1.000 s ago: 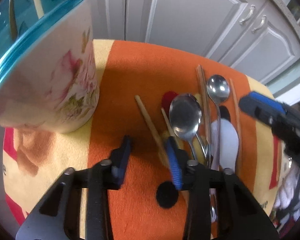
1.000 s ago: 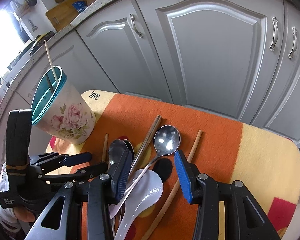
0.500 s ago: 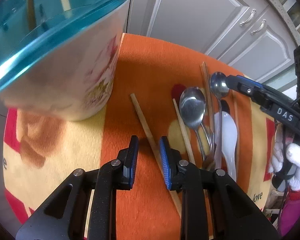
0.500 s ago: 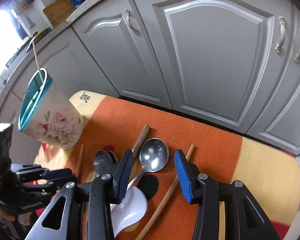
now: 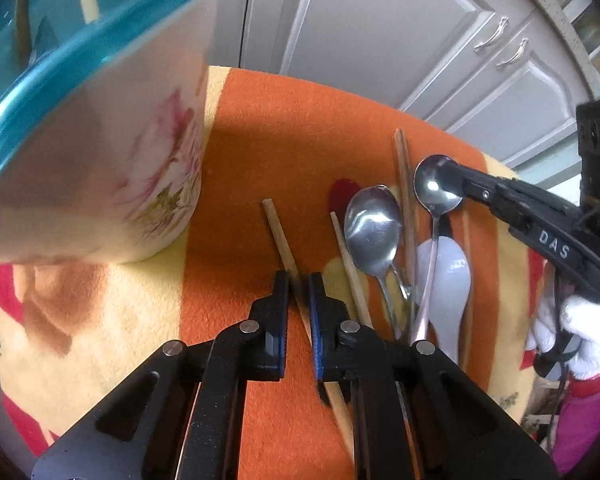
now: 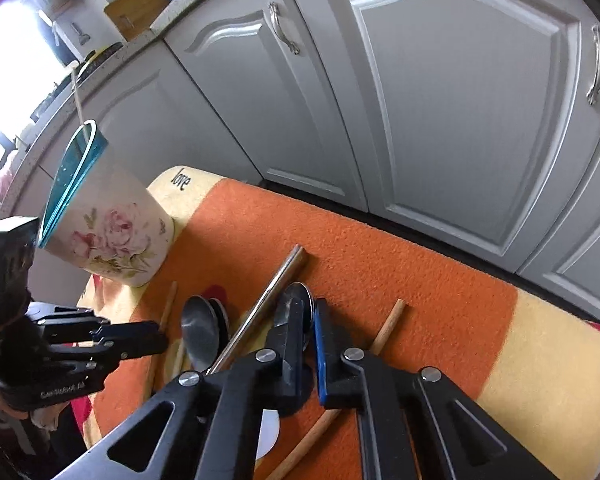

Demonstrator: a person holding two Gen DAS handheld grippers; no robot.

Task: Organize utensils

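Between the closing left gripper (image 5: 299,280) pads lies a light, stiff chopstick (image 5: 283,240), best pinched mid-shaft, while the right gripper (image 6: 306,312) clamps a slippery steel spoon (image 6: 299,295) at its bowl.

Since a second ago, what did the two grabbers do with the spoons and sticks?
The left gripper slid over to the loose wooden chopstick and its jaws are closing on it. The right gripper dropped down and shut on the bowl of the small shiny metal spoon. The flowered utensil cup with the teal rim and the white ceramic spoon stayed put.
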